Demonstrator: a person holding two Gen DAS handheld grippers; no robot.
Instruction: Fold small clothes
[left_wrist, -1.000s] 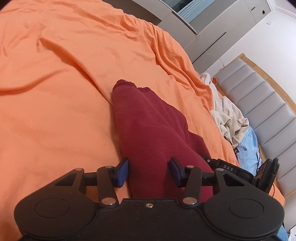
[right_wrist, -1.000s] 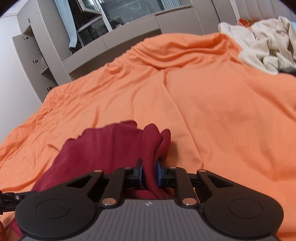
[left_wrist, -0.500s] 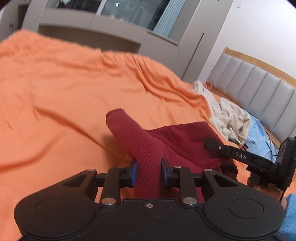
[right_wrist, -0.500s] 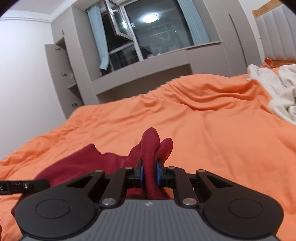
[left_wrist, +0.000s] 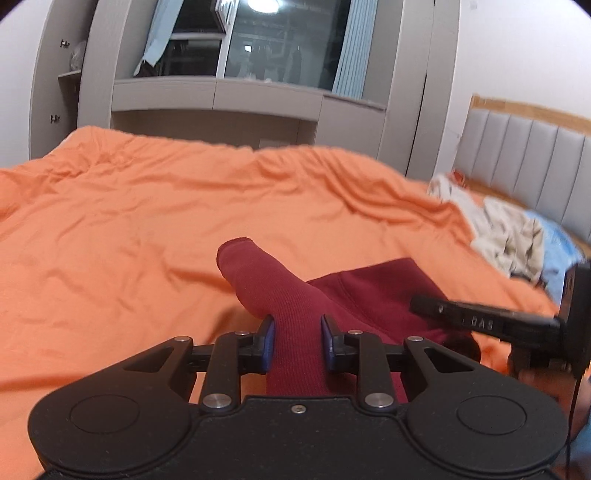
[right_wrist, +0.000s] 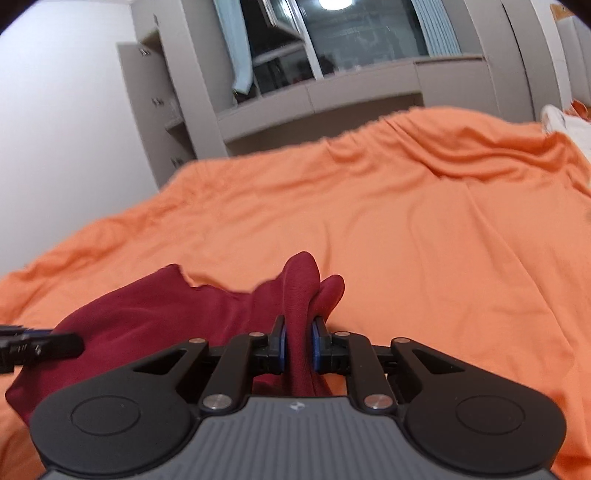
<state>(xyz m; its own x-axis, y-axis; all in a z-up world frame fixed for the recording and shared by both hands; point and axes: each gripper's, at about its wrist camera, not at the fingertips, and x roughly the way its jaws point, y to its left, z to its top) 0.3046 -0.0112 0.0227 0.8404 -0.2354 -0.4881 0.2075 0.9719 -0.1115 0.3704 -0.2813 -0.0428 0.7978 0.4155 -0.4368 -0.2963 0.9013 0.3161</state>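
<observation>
A dark red garment (left_wrist: 369, 291) lies on the orange bed sheet (left_wrist: 129, 236). My left gripper (left_wrist: 297, 341) is shut on a rolled edge of the garment, which sticks out forward past the blue pads (left_wrist: 267, 343). My right gripper (right_wrist: 298, 345) is shut on a bunched fold of the same garment (right_wrist: 147, 314), and it also shows at the right of the left wrist view (left_wrist: 480, 325). The left gripper's tip shows at the left edge of the right wrist view (right_wrist: 33, 347). The cloth spans between the two grippers, lifted at both held ends.
A pile of beige and white clothes (left_wrist: 506, 236) and a light blue item (left_wrist: 557, 251) lie by the grey padded headboard (left_wrist: 528, 166). Grey cabinets and a dark window (left_wrist: 280, 48) stand behind the bed. The orange sheet (right_wrist: 443, 229) stretches ahead.
My left gripper closed on the garment's edge from open. Both grippers tilted up and raised their held ends, so the cabinets and window came into view.
</observation>
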